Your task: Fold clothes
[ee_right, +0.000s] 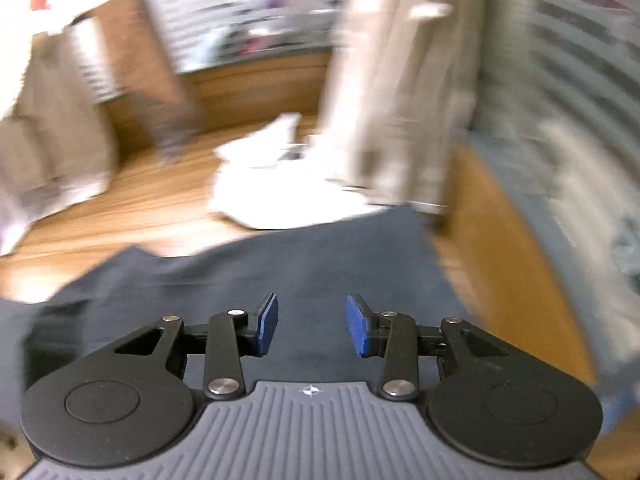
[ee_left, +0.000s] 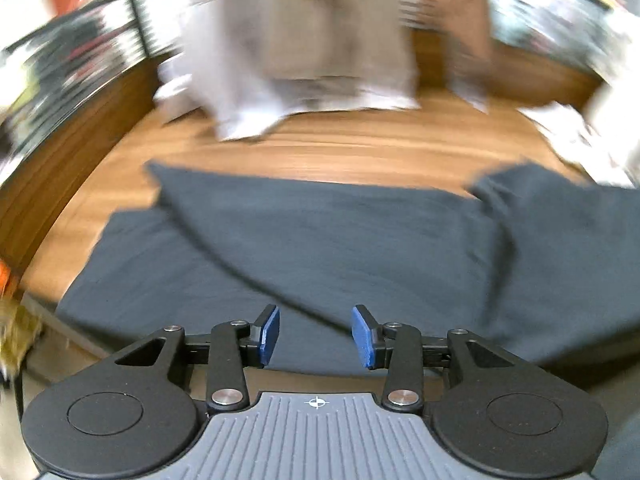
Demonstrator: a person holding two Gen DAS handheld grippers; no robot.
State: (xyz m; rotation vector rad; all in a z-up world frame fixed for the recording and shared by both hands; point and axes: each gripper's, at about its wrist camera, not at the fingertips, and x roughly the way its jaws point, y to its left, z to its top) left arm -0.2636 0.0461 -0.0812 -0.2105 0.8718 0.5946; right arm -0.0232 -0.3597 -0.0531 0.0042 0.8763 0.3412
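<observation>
Both claws parted over dark garment, nothing held.
Left claw (ee_left: 315, 336) and right claw (ee_right: 311, 330) each show blue pads standing apart with no cloth between them. Dark garment (ee_left: 320, 240) lies spread on the wooden worktop (ee_left: 320, 148) directly beneath and ahead of both claws. Beyond it, blurred pale clothes (ee_left: 296, 48) lie further back.

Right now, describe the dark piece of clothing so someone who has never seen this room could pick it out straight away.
Find the wooden floor. The dark garment lies spread flat on it, directly beyond the open left gripper and right gripper. It is the only charcoal-navy cloth; the neighbouring clothes are pale, a grey-beige piece farther off and a crumpled white one.
</observation>
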